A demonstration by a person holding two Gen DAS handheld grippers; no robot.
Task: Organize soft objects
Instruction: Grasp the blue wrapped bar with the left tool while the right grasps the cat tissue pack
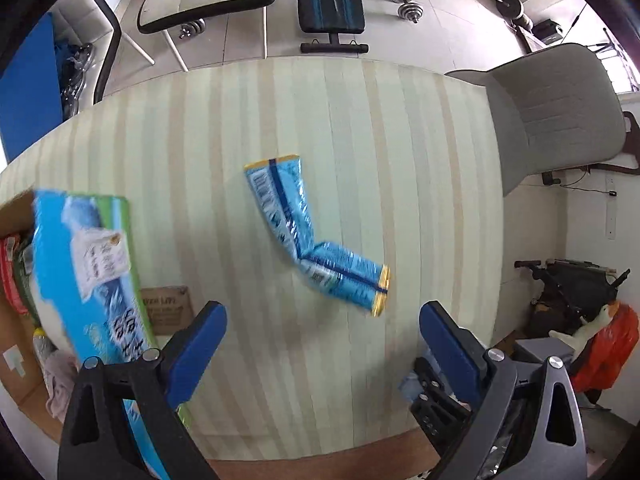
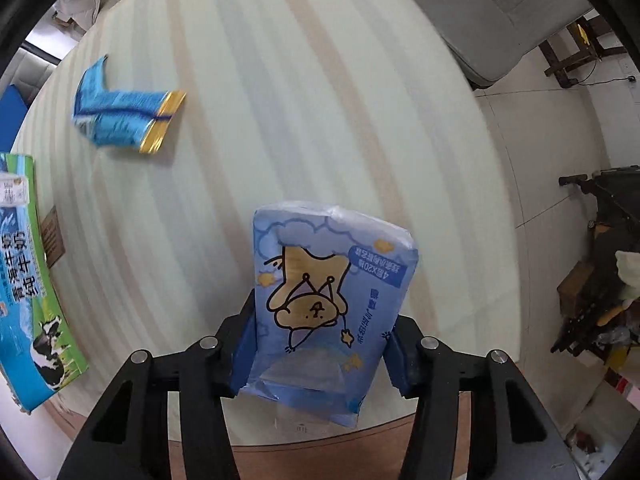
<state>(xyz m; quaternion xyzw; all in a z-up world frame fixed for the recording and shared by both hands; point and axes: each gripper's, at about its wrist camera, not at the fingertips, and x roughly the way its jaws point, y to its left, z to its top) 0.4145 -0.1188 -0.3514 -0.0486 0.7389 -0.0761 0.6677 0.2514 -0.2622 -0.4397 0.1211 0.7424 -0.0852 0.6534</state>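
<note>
A bent blue snack packet with gold ends [image 1: 316, 236] lies in the middle of the striped table [image 1: 224, 128]; it also shows in the right wrist view [image 2: 124, 114] at the upper left. My left gripper [image 1: 323, 334] is open and empty, just short of the packet. My right gripper [image 2: 322, 332] is shut on a light blue tissue pack with a cartoon bear [image 2: 326, 308] and holds it above the table [image 2: 320, 100]. The right gripper shows at the lower right of the left wrist view [image 1: 440, 400].
A blue and green milk carton box [image 1: 100, 280] stands at the table's left edge, also in the right wrist view [image 2: 28, 280]. A small brown card [image 1: 166, 310] lies beside it. A grey chair [image 1: 556, 116] stands at the right. Exercise gear lies on the floor beyond.
</note>
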